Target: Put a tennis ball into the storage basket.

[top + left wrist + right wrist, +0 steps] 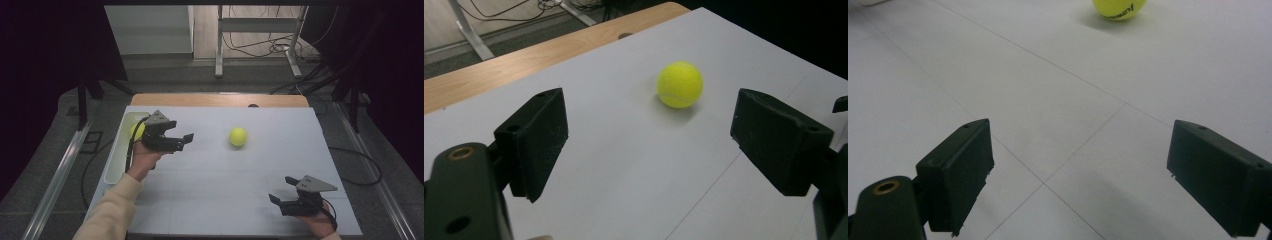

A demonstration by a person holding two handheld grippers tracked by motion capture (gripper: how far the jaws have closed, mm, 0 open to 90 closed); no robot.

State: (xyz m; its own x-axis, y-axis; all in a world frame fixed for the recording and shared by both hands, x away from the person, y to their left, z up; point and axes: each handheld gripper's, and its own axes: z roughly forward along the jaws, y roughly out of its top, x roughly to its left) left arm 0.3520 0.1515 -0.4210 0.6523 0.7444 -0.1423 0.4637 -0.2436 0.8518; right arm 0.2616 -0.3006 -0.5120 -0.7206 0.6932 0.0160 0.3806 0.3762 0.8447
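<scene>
A yellow tennis ball [238,136] lies on the white table top, a little right of centre. My left gripper [181,140] is held above the table to the ball's left, open, jaws pointing at it. In the left gripper view the ball [679,84] rests ahead between the spread jaws, untouched. A second yellow ball [137,130] lies in the white tray [118,155] behind the left gripper, partly hidden. My right gripper [283,190] is open near the front right edge. The ball [1119,8] sits far ahead in the right gripper view.
The long white tray runs along the table's left edge. A wooden strip [220,100] borders the far side. Beyond it stand metal frame legs [219,45] and floor cables. The white sheet [225,190] between the two grippers is bare.
</scene>
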